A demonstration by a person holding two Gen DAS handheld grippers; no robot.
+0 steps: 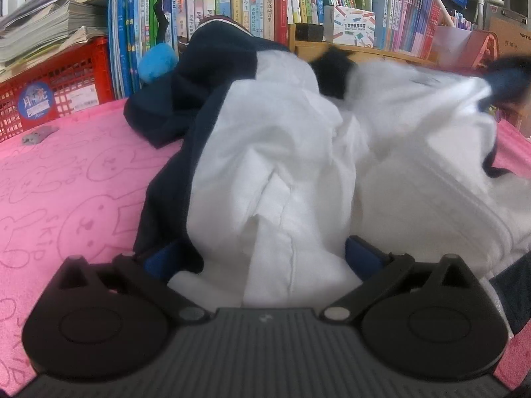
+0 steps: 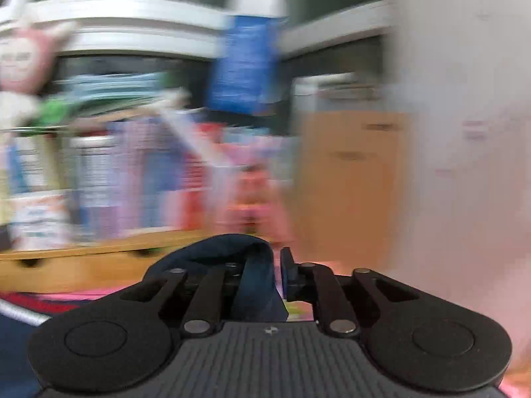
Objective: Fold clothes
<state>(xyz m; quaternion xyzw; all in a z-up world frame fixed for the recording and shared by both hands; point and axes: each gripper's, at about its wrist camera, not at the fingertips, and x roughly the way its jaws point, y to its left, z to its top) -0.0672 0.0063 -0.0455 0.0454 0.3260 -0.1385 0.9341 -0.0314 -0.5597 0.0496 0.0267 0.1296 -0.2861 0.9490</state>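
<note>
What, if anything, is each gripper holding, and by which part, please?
The right gripper pinches a navy fabric edge of the garment. The left gripper is open around white cloth, gripping nothing.

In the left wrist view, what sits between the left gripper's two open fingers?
White cloth of the crumpled white and navy garment fills the gap of the left gripper, with a navy edge over the left finger. The pads do not press it. Only the left wrist view shows this.

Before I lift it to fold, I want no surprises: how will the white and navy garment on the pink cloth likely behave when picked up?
Likely floppy: the garment lies crumpled in soft folds. Probably light, since a navy edge drapes limply in the right gripper. It may bunch rather than slide on the textured pink cloth.
</note>
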